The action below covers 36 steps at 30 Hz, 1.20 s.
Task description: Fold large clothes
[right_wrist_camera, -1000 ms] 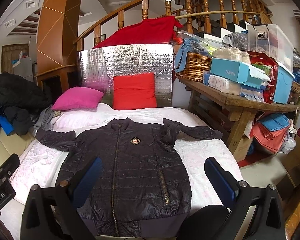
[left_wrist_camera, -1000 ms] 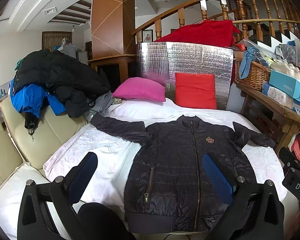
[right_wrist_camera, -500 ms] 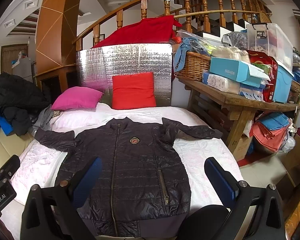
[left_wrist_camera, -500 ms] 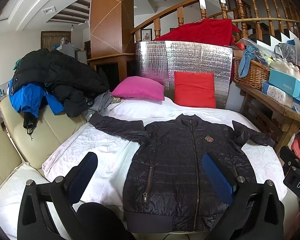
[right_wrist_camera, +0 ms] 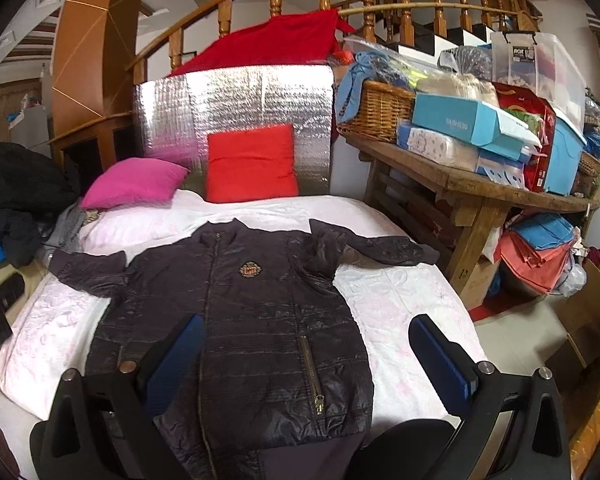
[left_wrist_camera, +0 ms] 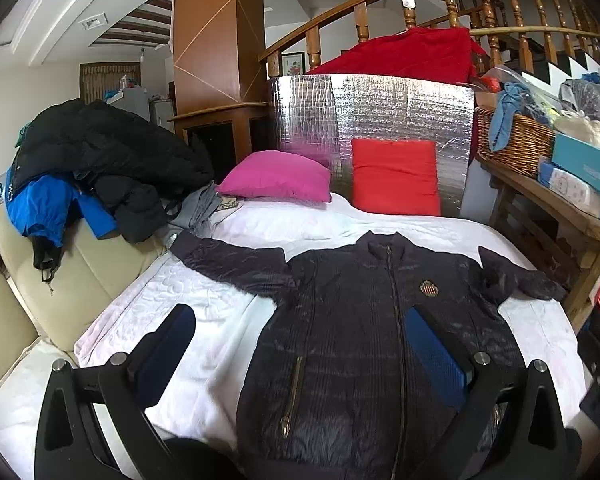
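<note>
A dark quilted zip jacket (left_wrist_camera: 364,340) lies flat, front up, on the white bed (left_wrist_camera: 204,304), sleeves spread to both sides. It also shows in the right wrist view (right_wrist_camera: 252,312). My left gripper (left_wrist_camera: 300,332) is open and empty, held above the jacket's lower left part. My right gripper (right_wrist_camera: 306,338) is open and empty, held above the jacket's lower right part. Neither touches the cloth.
A pink pillow (left_wrist_camera: 276,178) and a red pillow (left_wrist_camera: 396,176) lean at the bed's head by a silver foil panel (left_wrist_camera: 372,108). A cream sofa (left_wrist_camera: 40,280) with piled coats (left_wrist_camera: 100,148) stands left. A cluttered wooden table (right_wrist_camera: 472,184) stands right.
Both grippers have moved forward a little toward the jacket, so it fills more of each view. Both stay open and the jacket has not moved.
</note>
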Available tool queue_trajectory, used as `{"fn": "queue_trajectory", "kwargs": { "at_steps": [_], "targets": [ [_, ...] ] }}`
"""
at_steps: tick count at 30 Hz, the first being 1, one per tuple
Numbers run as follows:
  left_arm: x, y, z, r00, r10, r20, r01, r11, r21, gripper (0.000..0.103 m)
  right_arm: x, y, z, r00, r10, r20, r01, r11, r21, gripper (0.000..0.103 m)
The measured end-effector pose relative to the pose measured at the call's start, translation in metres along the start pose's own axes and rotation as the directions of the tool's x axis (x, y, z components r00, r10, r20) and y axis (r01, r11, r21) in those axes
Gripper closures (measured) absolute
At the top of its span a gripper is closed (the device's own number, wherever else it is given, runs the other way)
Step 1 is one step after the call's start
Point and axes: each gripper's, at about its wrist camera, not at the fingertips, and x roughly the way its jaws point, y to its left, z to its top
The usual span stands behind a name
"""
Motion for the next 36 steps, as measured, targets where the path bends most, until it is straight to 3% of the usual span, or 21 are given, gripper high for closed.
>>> {"fn": "queue_trajectory", "kwargs": {
  "at_steps": [10,21,24,27,29,31,33,34,35,36],
  "targets": [
    [0.076,-0.025,0.034,1.000,0.018,-0.021,-0.019,1.000,-0.014,0.000,0.073,-0.012,0.028,0.998,-0.055,-0.042,0.056,0.998,0.025,0.000],
    [0.113,-0.039,0.034,0.999,0.007,-0.051,-0.007,1.000,-0.013,0.000,0.117,-0.014,0.045,0.996,-0.068,-0.054,0.070,0.997,0.026,0.000],
    [0.131,-0.045,0.029,0.997,-0.014,-0.081,0.014,1.000,-0.004,0.000,0.132,-0.026,0.048,0.998,0.007,-0.064,-0.003,0.998,0.063,0.000],
    [0.163,-0.057,0.020,0.992,-0.021,-0.123,0.025,0.999,0.027,0.000,0.169,-0.064,0.055,0.991,0.105,-0.079,-0.090,0.979,0.181,0.000],
    [0.187,-0.065,0.013,0.985,-0.023,-0.169,0.031,0.999,0.043,0.000,0.204,-0.100,0.059,0.976,0.205,-0.076,-0.174,0.939,0.296,0.000],
    [0.216,-0.072,0.005,0.975,-0.027,-0.218,0.038,0.998,0.045,0.000,0.250,-0.144,0.059,0.957,0.282,-0.075,-0.222,0.872,0.437,0.000],
    [0.245,-0.076,-0.005,0.967,-0.023,-0.252,0.034,0.999,0.039,0.000,0.298,-0.190,0.056,0.943,0.330,-0.039,-0.250,0.782,0.571,0.000],
    [0.255,-0.078,-0.009,0.965,-0.024,-0.260,0.035,0.999,0.040,0.000,0.324,-0.210,0.053,0.931,0.365,-0.028,-0.267,0.728,0.631,0.000],
    [0.265,-0.079,-0.013,0.964,-0.023,-0.263,0.036,0.998,0.046,0.000,0.358,-0.234,0.046,0.918,0.396,-0.023,-0.262,0.650,0.714,0.000],
    [0.271,-0.079,-0.018,0.965,-0.020,-0.262,0.036,0.998,0.056,0.000,0.377,-0.246,0.041,0.914,0.405,-0.023,-0.248,0.604,0.758,0.000]
  ]
}}
